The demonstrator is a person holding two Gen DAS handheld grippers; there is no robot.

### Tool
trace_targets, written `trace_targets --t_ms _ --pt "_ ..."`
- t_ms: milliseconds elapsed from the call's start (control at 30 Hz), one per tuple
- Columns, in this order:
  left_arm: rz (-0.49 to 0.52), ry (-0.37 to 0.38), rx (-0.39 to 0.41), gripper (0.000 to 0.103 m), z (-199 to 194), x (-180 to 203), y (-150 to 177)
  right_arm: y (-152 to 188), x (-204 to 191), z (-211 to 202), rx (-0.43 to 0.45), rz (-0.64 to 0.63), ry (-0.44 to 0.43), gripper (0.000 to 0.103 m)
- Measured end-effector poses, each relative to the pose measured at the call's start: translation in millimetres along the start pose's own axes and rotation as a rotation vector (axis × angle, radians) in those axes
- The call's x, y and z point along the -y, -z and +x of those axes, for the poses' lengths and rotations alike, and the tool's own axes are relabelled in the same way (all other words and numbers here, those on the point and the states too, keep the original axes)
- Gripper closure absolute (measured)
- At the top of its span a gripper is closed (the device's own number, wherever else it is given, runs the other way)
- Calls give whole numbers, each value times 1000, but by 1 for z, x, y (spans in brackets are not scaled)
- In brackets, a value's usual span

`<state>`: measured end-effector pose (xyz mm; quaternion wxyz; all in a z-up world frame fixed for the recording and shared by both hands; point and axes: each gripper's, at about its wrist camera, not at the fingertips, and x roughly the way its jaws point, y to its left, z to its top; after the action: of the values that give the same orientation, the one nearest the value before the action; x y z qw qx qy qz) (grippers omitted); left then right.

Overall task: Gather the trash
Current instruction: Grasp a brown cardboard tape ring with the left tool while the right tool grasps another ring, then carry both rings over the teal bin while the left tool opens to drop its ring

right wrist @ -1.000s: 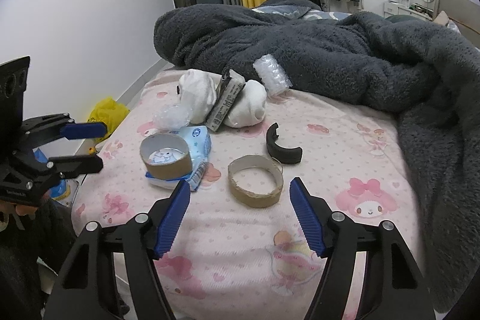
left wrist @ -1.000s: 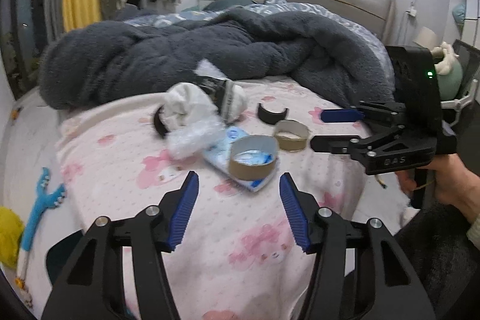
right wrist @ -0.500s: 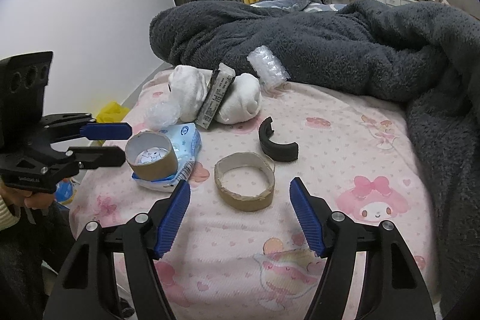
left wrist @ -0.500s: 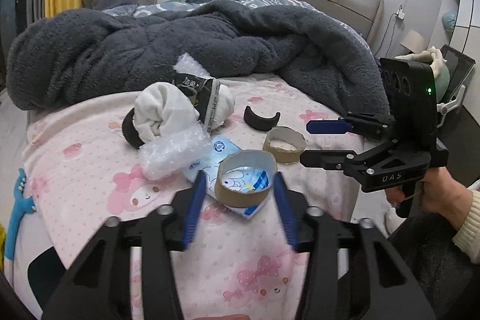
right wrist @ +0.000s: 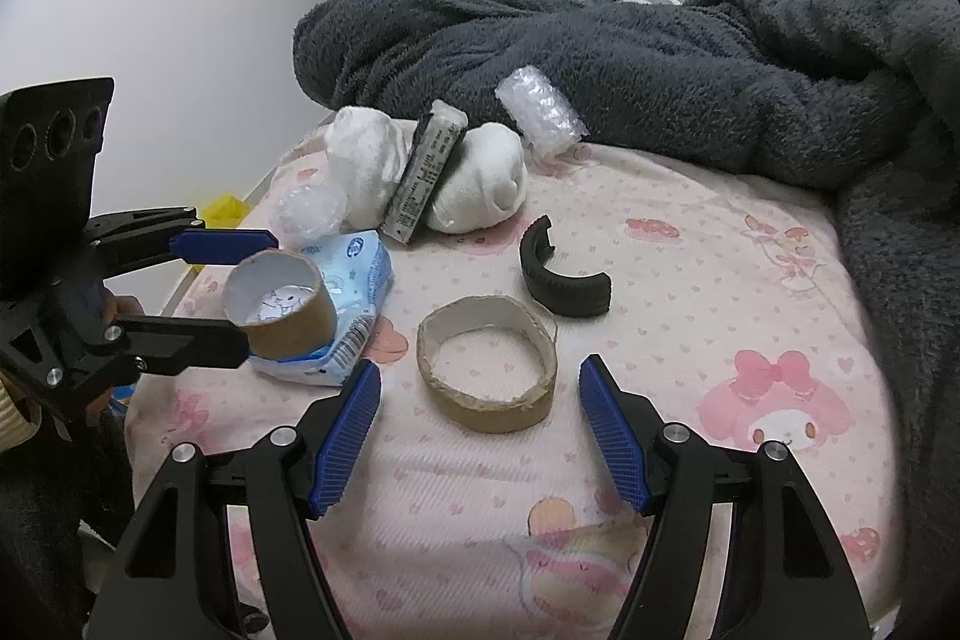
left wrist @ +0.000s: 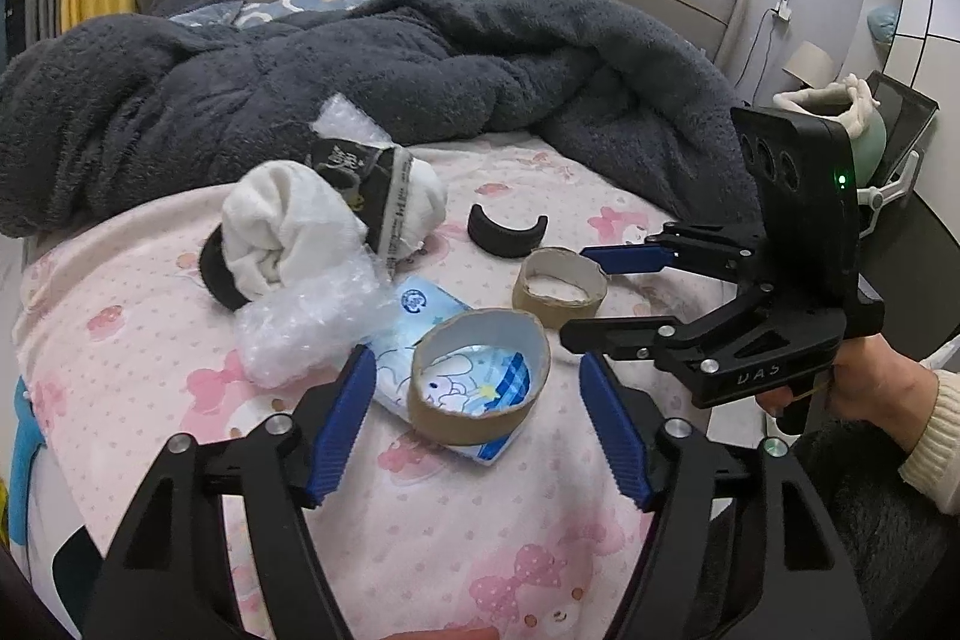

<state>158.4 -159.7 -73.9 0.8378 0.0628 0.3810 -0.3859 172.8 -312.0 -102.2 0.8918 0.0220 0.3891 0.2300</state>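
Trash lies on the pink bed sheet (left wrist: 420, 538). A tall cardboard tape core (left wrist: 478, 385) stands on a blue tissue packet (left wrist: 414, 310). My left gripper (left wrist: 477, 421) is open, its jaws on either side of this core without touching; it also shows in the right wrist view (right wrist: 234, 286). A flatter cardboard ring (right wrist: 487, 370) lies just ahead of my open right gripper (right wrist: 480, 436), seen from the left wrist (left wrist: 591, 295). Farther back are a black curved piece (right wrist: 561, 277), white cloth (right wrist: 480, 178), a black wrapper (right wrist: 429, 175) and bubble wrap (right wrist: 540, 109).
A dark grey fleece blanket (right wrist: 690, 58) is heaped along the far side and right of the bed. More bubble wrap (left wrist: 300, 316) lies left of the packet. The bed edge drops to the floor at the left, with a yellow bag (right wrist: 225, 211) below.
My left gripper has moved forward until its open jaws flank the tall core. My right gripper has closed in on the flat ring. Nothing has been gripped.
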Motion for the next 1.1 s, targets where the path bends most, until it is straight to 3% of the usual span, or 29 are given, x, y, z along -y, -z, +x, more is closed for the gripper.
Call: trace_targets --t_ms 133,267,333,467,700,900,1100 --pt "8 8 -15 51 7 0 0 -2 0 3 3 -1 0 38" --pt "-5 17 3 52 2 -2 0 -4 -1 8 -8 -2 9 42" --pt "-10 16 16 52 -3 -3 -1 -7 -3 10 -11 -4 20 54" --pt "-51 15 63 52 -21 -10 -2 -14 -12 8 -4 -24 35 56" --pt "-110 -102 124 52 -52 -31 2 -37 -27 1 56 -15 70 56" --pt "-168 -259 107 51 -66 -57 21 -61 -53 2 91 -12 84 56" --pt "-244 -338 99 51 -83 -88 41 -85 -92 8 107 -43 50 56"
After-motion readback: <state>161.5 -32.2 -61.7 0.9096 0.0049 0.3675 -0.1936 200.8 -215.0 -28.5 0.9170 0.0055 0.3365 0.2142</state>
